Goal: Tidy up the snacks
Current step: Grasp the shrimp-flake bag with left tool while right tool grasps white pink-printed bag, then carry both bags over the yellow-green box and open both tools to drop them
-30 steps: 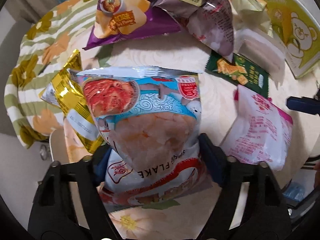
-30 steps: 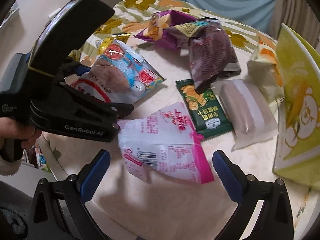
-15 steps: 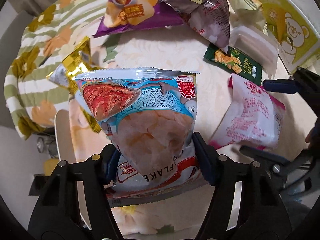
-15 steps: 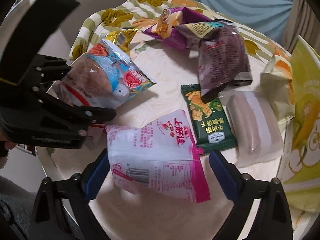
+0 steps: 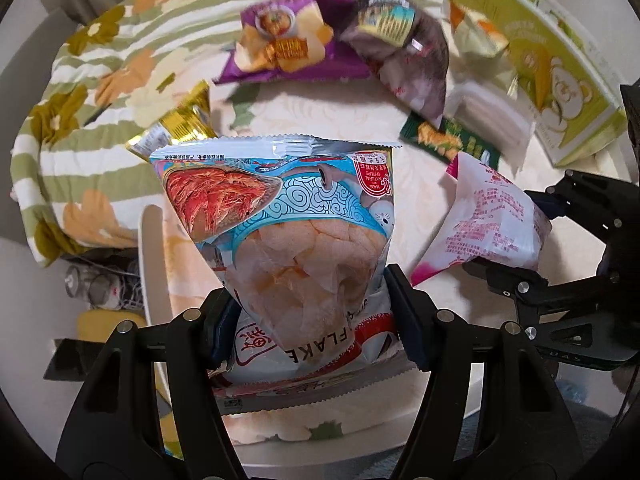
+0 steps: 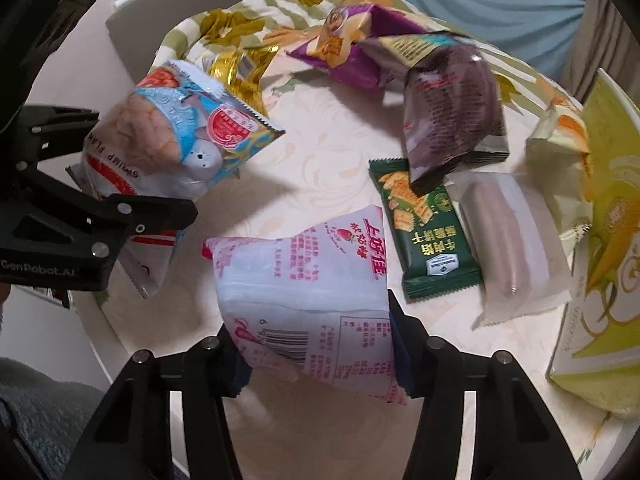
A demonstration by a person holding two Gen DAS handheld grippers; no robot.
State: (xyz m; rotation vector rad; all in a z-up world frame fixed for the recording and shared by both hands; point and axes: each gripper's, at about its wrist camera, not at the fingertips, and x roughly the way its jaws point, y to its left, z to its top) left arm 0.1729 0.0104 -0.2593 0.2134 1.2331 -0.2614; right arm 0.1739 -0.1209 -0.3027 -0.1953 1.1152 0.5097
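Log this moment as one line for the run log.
left gripper: shut on shrimp flake bag | right gripper: shut on pink snack bag | both bags lifted

Round bench (image 6: 320, 168), cream patterned top; green-striped floral cloth (image 5: 80, 80) draped over far edge; blue curtain (image 6: 480, 4) behind; pale floor (image 5: 24, 300) below left.

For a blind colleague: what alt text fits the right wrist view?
The right tool grips a pink-and-white snack bag above a cream table strewn with snacks, while the left tool holds a shrimp flakes bag.
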